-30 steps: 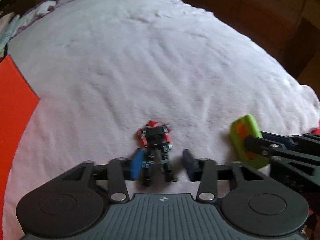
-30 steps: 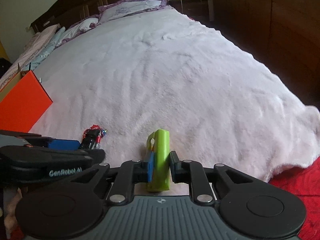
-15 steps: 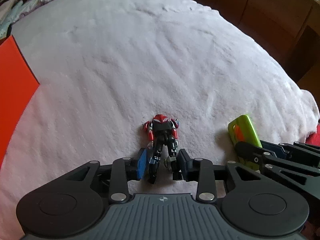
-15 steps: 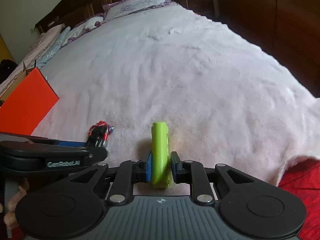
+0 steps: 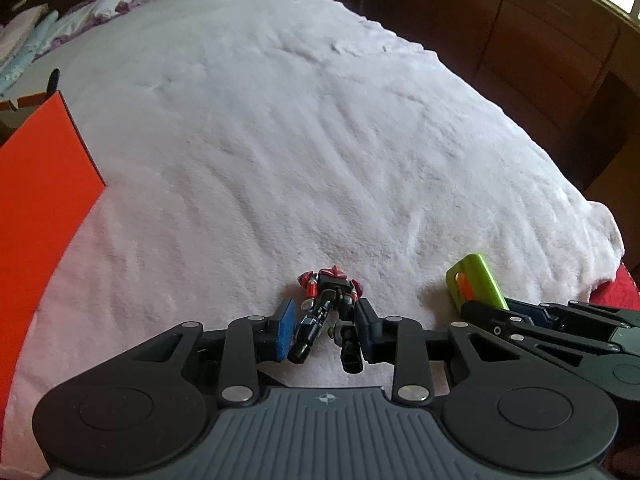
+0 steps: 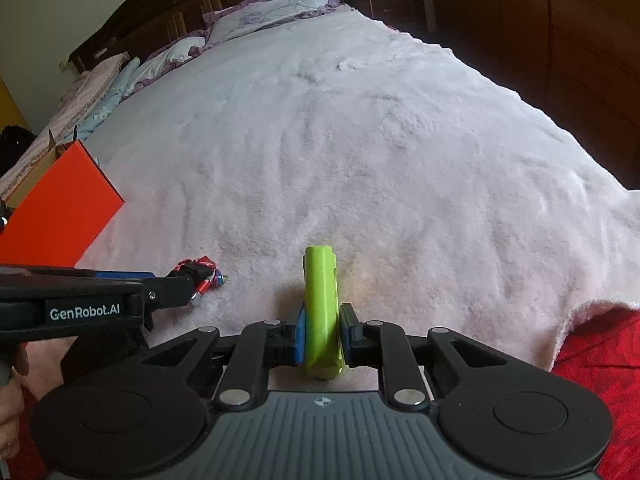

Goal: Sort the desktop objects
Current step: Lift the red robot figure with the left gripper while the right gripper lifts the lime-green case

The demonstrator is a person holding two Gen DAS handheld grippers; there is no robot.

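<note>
A small red and black toy robot (image 5: 328, 312) lies on the pink blanket (image 5: 300, 140). My left gripper (image 5: 325, 334) has its jaws around the toy's legs, pads touching or nearly touching them. The toy also shows in the right wrist view (image 6: 199, 276), behind the left gripper's finger. My right gripper (image 6: 322, 338) is shut on a lime green flat case (image 6: 321, 304), held on edge just above the blanket. The case, with an orange part, shows in the left wrist view (image 5: 476, 280).
An orange box (image 5: 36, 208) stands at the left on the bed, also in the right wrist view (image 6: 60, 216). Pillows (image 6: 264, 16) and a dark headboard lie at the far end. Dark wooden cabinets (image 5: 540, 40) line the right. A red cloth (image 6: 596, 348) lies at the blanket's near right edge.
My left gripper's jaws have closed in around the toy robot's legs. The right gripper keeps its hold on the green case and both views have tilted up slightly.
</note>
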